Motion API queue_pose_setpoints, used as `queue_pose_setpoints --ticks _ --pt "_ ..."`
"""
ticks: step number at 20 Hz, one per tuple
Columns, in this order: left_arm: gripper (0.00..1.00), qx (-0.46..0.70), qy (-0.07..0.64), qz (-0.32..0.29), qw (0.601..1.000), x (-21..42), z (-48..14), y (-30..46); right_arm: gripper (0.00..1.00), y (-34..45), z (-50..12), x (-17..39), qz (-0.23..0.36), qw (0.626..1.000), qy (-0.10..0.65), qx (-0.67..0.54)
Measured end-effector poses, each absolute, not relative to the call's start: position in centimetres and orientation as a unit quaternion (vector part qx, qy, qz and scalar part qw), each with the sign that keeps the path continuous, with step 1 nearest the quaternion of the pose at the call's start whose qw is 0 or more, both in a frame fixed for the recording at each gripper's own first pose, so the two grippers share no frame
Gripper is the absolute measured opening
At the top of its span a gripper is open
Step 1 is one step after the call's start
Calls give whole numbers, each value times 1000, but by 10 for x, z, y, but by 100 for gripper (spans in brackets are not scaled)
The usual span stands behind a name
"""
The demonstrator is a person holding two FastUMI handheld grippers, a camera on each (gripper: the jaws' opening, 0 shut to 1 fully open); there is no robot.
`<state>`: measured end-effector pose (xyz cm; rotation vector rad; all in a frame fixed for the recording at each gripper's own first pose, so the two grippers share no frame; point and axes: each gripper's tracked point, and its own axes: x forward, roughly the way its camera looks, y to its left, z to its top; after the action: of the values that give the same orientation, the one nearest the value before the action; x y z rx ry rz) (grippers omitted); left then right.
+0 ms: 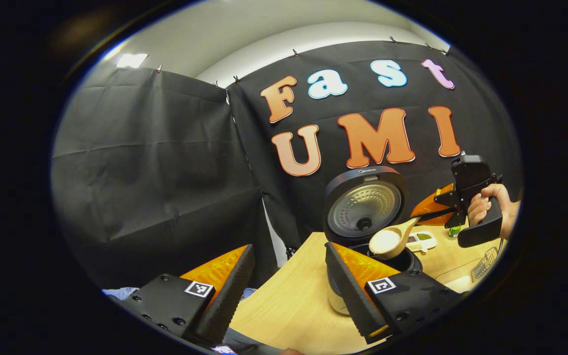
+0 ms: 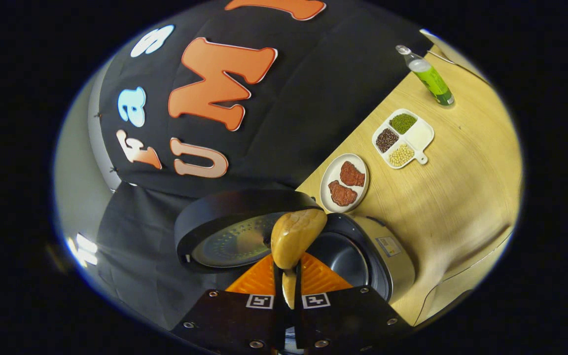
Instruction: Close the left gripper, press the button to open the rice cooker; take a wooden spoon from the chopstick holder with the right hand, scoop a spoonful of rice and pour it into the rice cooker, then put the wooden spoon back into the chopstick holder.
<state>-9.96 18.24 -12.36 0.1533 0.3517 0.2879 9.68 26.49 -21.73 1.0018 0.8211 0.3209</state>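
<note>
Left gripper [image 1: 289,291] held low with fingers spread wide, near the rice cooker [image 1: 363,207]. Right gripper [image 2: 287,276], gripped by a hand [image 1: 481,207], raised over the cooker's pot, fingers clamped on the wooden spoon [image 2: 294,236].

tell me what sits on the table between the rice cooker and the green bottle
In the right gripper view: a plate with two red pieces, then a divided dish of beans.

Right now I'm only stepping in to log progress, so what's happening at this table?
A person is adding rice to a rice cooker whose lid stands open. The right gripper is shut on the wooden spoon; in the left gripper view its bowl, loaded with rice, is over the open pot. The left gripper is open, holding nothing, near the cooker. A plate of meat, a divided dish of beans and a bottle sit on the table.
</note>
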Motion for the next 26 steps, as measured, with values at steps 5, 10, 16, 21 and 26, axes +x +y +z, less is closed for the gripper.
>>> queue_pose_setpoints --ticks 5,10,16,21,26 --pt "98 72 182 146 970 -96 -132 190 7 273 -229 102 149 821 376 404" --pt "89 71 187 148 969 -94 -139 193 7 272 -234 111 141 838 369 376" --pt "89 75 190 145 968 -91 -141 191 7 266 -229 119 143 868 348 325" --pt "89 79 189 142 968 -87 -141 186 7 267 -226 119 146 880 343 294" --pt "89 78 190 143 968 -87 -142 184 7 270 -220 119 156 897 331 249"
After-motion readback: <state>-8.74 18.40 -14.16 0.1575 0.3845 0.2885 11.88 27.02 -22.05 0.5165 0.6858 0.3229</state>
